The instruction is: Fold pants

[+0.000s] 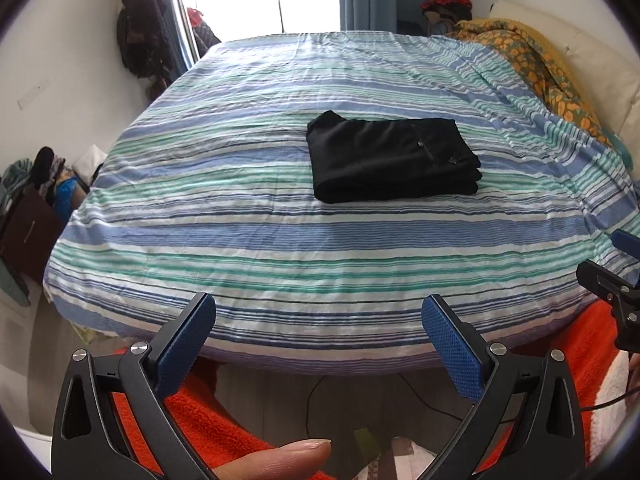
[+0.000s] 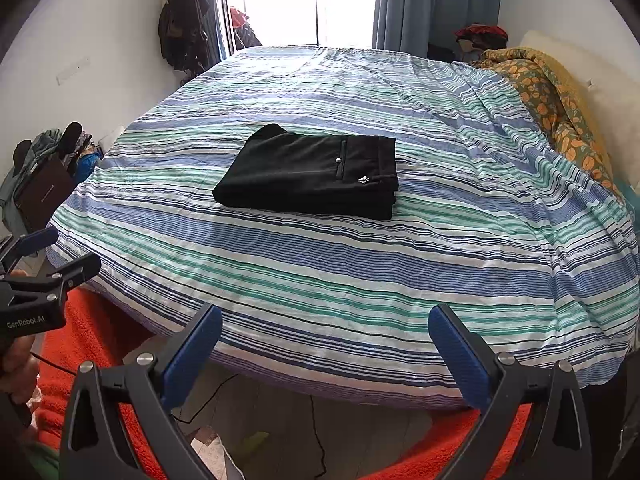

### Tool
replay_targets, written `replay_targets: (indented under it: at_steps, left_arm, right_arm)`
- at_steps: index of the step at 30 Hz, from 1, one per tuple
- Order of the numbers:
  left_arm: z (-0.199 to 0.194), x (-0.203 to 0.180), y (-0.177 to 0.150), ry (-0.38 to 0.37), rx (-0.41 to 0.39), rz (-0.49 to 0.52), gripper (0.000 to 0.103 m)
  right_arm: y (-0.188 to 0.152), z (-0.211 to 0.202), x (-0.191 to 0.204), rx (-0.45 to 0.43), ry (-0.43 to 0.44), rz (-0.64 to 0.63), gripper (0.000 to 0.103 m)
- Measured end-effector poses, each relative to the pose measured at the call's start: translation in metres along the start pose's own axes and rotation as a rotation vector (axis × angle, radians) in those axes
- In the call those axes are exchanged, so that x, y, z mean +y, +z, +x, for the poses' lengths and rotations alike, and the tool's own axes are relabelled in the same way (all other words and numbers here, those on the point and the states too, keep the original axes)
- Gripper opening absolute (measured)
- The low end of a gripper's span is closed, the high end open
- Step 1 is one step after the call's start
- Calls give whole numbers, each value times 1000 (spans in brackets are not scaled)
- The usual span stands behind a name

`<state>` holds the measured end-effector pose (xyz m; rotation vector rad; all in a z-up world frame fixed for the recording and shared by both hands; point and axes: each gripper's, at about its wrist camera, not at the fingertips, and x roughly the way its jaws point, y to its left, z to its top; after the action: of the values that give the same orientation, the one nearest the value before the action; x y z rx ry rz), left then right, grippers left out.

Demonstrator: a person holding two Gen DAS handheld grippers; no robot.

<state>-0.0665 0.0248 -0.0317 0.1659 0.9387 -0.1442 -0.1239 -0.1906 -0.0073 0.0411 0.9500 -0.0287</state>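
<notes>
I am holding my left gripper (image 1: 319,320) and right gripper (image 2: 325,332) spread and empty off the bed's (image 2: 360,280) near edge, leaving the black pants (image 2: 310,172), stacked mid-bed, undisturbed since the fold looks finished.

The bed (image 1: 280,240) fills most of the room, covered edge to edge by a sheet (image 2: 360,280) striped in blue, green and white, lightly creased all over. Near its middle lie the black pants (image 1: 390,158), folded into a flat, thick rectangle of several layers, with a small pocket button and a tiny white emblem showing on top. Along the right side, against the pale headboard (image 1: 592,64), a yellow quilt (image 2: 560,104) with an orange flower print is bunched up, resting on the sheet, well apart from the pants.
</notes>
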Motion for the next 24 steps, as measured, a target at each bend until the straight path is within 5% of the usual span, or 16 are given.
replay_targets:
  at_steps: [24]
  left_arm:
    - [17, -5, 4, 59, 45, 25, 102]
  right_arm:
    - [-10, 11, 1, 35, -71, 8, 102]
